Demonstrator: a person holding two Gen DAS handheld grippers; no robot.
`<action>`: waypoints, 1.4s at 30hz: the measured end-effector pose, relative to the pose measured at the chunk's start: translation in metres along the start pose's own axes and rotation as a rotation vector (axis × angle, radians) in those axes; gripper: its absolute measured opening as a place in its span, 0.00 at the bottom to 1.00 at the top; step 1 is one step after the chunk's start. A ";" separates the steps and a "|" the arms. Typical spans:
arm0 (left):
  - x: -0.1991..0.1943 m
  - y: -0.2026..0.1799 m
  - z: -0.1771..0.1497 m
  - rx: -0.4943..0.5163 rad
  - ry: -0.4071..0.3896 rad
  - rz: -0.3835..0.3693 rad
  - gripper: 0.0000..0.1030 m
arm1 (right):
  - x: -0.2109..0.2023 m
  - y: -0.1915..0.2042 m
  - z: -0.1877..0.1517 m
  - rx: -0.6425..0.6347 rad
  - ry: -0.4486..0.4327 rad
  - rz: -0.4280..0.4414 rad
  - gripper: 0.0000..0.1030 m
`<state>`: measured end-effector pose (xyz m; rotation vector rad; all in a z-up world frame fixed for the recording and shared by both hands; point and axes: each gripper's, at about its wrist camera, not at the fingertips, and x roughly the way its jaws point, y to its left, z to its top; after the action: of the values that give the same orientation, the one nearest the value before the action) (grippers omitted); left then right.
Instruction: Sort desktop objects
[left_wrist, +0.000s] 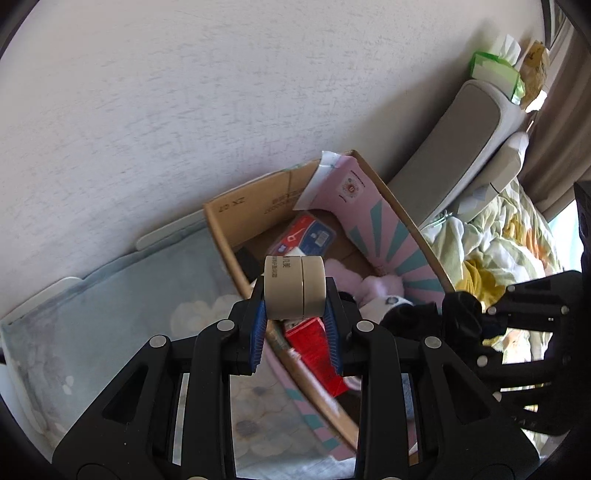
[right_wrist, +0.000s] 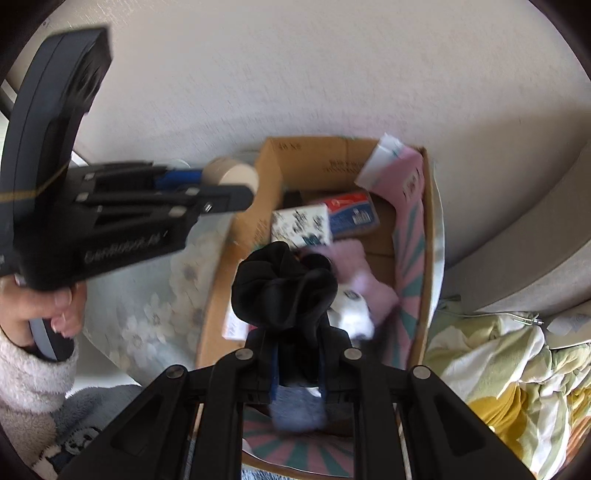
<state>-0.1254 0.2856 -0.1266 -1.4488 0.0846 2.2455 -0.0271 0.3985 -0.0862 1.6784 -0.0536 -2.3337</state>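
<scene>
Two tan tape rolls (left_wrist: 294, 287) sit squeezed in the left gripper (left_wrist: 295, 325), up above the edge of the cardboard box (left_wrist: 229, 236). The right gripper (right_wrist: 297, 350) pinches a black scrunchie (right_wrist: 284, 291) over the box — pink socks (right_wrist: 364, 284) lie inside.

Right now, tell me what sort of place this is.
Probably a bedroom: a padded grey headboard against the wall, a rumpled floral quilt beside it, and a cardboard box of odds and ends set on soft floral bedding.
</scene>
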 end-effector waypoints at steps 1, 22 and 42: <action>0.003 -0.003 0.001 -0.002 0.005 0.002 0.24 | 0.002 -0.003 -0.002 -0.004 0.005 0.004 0.14; -0.015 -0.021 0.006 -0.058 -0.083 0.059 1.00 | 0.007 -0.022 -0.001 -0.008 -0.002 0.063 1.00; -0.087 0.022 -0.019 -0.059 -0.176 0.074 1.00 | -0.010 0.014 -0.018 0.101 -0.067 -0.039 1.00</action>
<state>-0.0889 0.2300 -0.0635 -1.2892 0.0162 2.4449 -0.0044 0.3900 -0.0804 1.6602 -0.1557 -2.4539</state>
